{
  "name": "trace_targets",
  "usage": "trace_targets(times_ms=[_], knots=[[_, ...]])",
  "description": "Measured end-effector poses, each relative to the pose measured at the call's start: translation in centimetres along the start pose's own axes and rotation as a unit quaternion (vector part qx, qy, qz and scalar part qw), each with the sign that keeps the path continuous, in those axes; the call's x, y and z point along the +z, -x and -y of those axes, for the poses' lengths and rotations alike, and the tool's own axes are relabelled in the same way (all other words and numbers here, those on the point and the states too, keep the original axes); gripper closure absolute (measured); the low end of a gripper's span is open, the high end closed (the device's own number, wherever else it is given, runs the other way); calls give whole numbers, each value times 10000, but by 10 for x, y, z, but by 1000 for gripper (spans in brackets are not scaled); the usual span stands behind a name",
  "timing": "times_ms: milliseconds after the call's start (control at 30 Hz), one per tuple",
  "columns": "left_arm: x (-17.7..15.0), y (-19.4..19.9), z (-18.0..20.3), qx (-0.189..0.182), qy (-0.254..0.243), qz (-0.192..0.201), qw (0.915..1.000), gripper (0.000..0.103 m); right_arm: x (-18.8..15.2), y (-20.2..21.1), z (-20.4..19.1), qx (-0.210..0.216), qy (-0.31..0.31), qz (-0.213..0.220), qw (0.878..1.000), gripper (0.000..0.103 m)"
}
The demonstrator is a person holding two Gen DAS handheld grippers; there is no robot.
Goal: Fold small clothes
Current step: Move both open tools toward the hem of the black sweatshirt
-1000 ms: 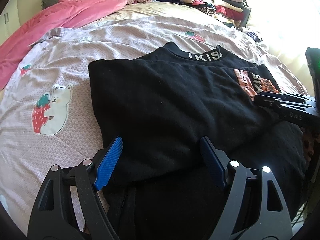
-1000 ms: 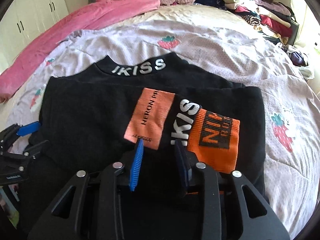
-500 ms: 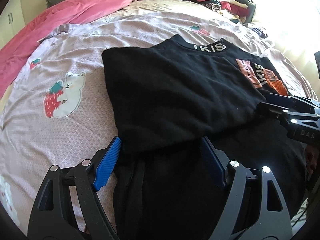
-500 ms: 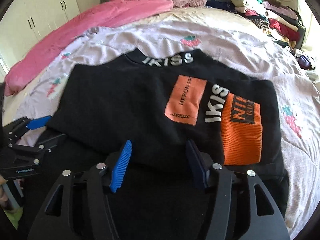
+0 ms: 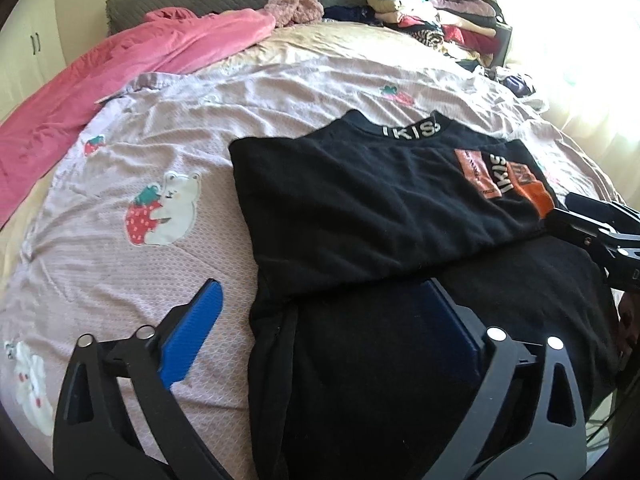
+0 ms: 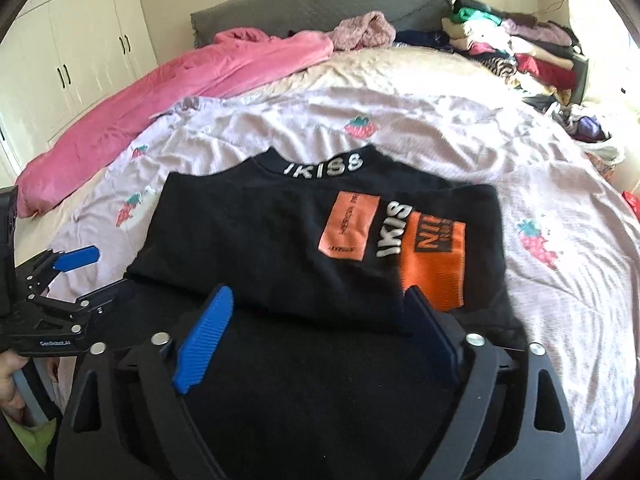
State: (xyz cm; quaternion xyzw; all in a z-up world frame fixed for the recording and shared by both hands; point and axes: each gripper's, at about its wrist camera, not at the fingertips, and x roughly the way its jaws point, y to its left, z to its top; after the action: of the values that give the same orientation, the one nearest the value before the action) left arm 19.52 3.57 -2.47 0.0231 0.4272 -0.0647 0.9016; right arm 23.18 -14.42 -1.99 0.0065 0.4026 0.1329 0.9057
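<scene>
A black top [image 5: 360, 208] with a white "IKISS" collar and orange patches lies on the bed, its lower part folded up over the chest; it also shows in the right wrist view [image 6: 280, 240]. My left gripper [image 5: 324, 324] is open and empty, just above the near part of the top at its left edge. My right gripper [image 6: 320, 320] is open and empty, just behind the folded edge near the orange patches [image 6: 432, 256]. Each gripper shows at the edge of the other's view.
The bed has a pale lilac sheet [image 5: 160, 160] with strawberry bear prints. A pink blanket [image 5: 120, 72] lies at the far left. A pile of folded clothes [image 5: 436, 24] stands at the far right by a bright window. White wardrobes [image 6: 72, 40] stand at left.
Both grippers have opened wide, let go of the folded edge and pulled back towards me. The folded part now lies flat on the top.
</scene>
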Motion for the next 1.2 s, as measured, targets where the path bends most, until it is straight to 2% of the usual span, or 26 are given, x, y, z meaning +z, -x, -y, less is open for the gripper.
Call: trace_targets(times_ms=[133,700,1200], knots=[[1,12,-2,37,47,88,9999,9,1,12,-1,-62,4,175,9998,8],[-10,45,0,184,-20,332,9993,9,-4,53,0,-167,14,557,9983,8],[-37,70,-4,344,-91,399,9986,9,-29,100,6,-304,60,681,9972,7]])
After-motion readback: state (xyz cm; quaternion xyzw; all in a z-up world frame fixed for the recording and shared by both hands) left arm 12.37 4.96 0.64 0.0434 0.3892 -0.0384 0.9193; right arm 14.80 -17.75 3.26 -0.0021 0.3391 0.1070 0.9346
